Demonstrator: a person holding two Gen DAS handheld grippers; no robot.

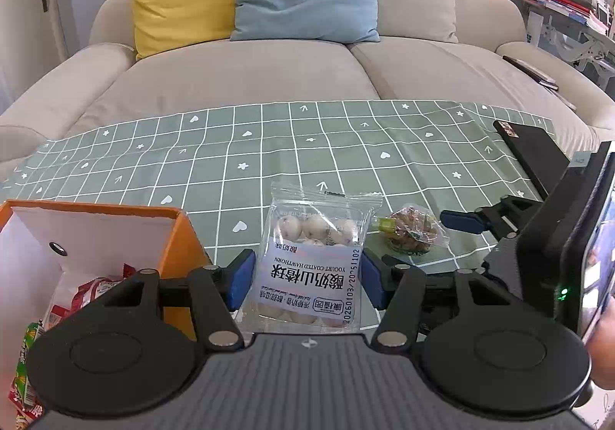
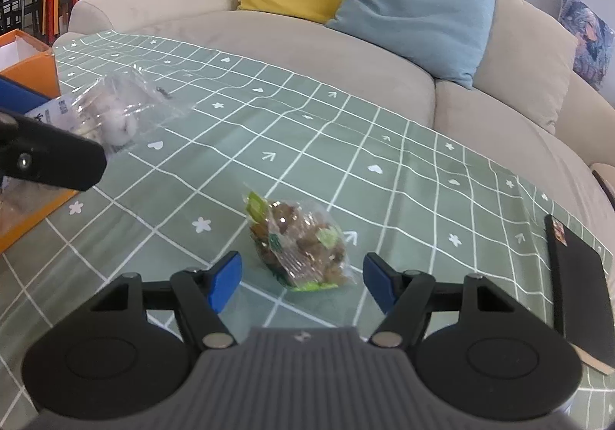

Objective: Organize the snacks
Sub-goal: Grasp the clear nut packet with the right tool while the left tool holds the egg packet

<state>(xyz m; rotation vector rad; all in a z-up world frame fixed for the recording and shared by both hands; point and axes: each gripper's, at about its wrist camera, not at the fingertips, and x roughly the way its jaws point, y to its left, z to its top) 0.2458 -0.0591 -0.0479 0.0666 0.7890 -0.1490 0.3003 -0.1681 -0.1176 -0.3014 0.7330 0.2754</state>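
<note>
A clear bag of yogurt-coated hawthorn balls (image 1: 313, 260) lies on the green checked tablecloth (image 1: 269, 153), between the blue pads of my left gripper (image 1: 307, 282), which is open around it. A small clear bag of brown snacks (image 2: 301, 245) lies just ahead of my right gripper (image 2: 301, 282), which is open with its pads on either side of the bag's near end. The brown snack bag also shows in the left wrist view (image 1: 411, 232). An orange box (image 1: 115, 237) holding several red and green snack packets stands at the left. The hawthorn bag shows in the right wrist view (image 2: 115, 110).
A black notebook (image 2: 580, 287) lies at the right edge of the cloth. A beige sofa (image 1: 307, 68) with yellow and blue cushions stands behind the table. My right gripper's body (image 1: 557, 230) is close on the right in the left wrist view.
</note>
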